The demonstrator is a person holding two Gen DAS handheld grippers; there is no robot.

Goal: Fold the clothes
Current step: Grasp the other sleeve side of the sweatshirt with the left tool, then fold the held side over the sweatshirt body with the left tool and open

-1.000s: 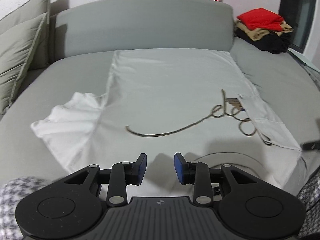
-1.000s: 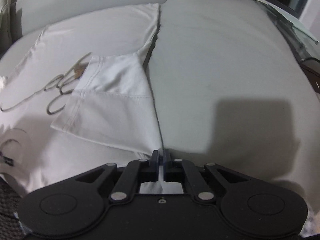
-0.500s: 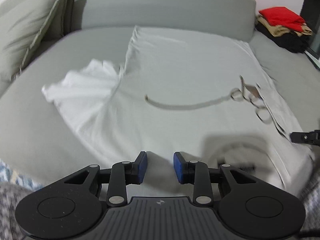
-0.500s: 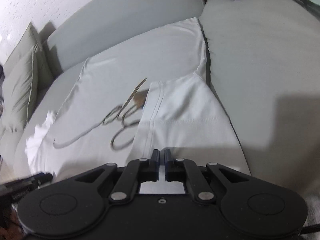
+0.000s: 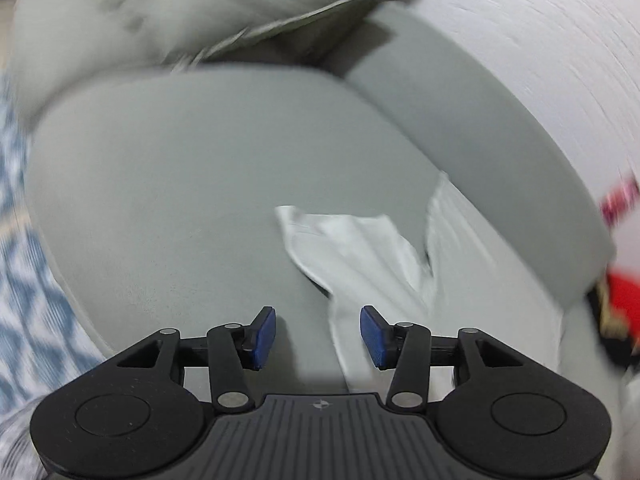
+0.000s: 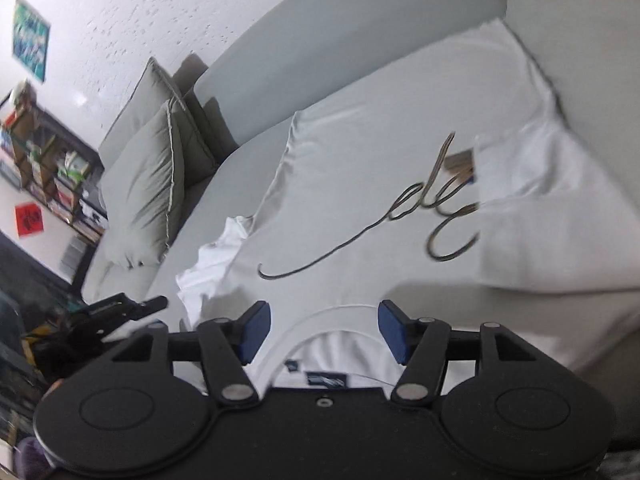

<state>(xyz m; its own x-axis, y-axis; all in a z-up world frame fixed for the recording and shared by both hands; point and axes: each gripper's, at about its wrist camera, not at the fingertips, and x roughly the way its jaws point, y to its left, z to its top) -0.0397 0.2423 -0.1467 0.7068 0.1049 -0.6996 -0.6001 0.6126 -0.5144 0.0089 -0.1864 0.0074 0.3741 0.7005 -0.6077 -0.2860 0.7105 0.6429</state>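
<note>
1. White cotton T-shirt with a looping script print (image 6: 360, 184) lies spread flat on the grey fabric sofa seat (image 5: 192, 184), neck opening nearest the right wrist camera. One sleeve (image 6: 552, 216) is folded in over the print; the other sleeve (image 5: 352, 248) lies bunched out on the cushion side of the shirt.
2. Right gripper (image 6: 324, 330): tongs apart, nothing between them, hanging over the shirt's collar.
3. Left gripper (image 5: 318, 334): tongs apart, empty, just short of the bunched sleeve's edge.
4. Left view is heavily motion-blurred, so the sleeve's exact lie is probably crumpled, not certain.
5. Risks:
   - grabbing the bunched sleeve blind catches several layers, fold comes out lumpy;
   - dragging it across the shirt could pull the body off square;
   - a collar grab could disturb the folded sleeve.
</note>
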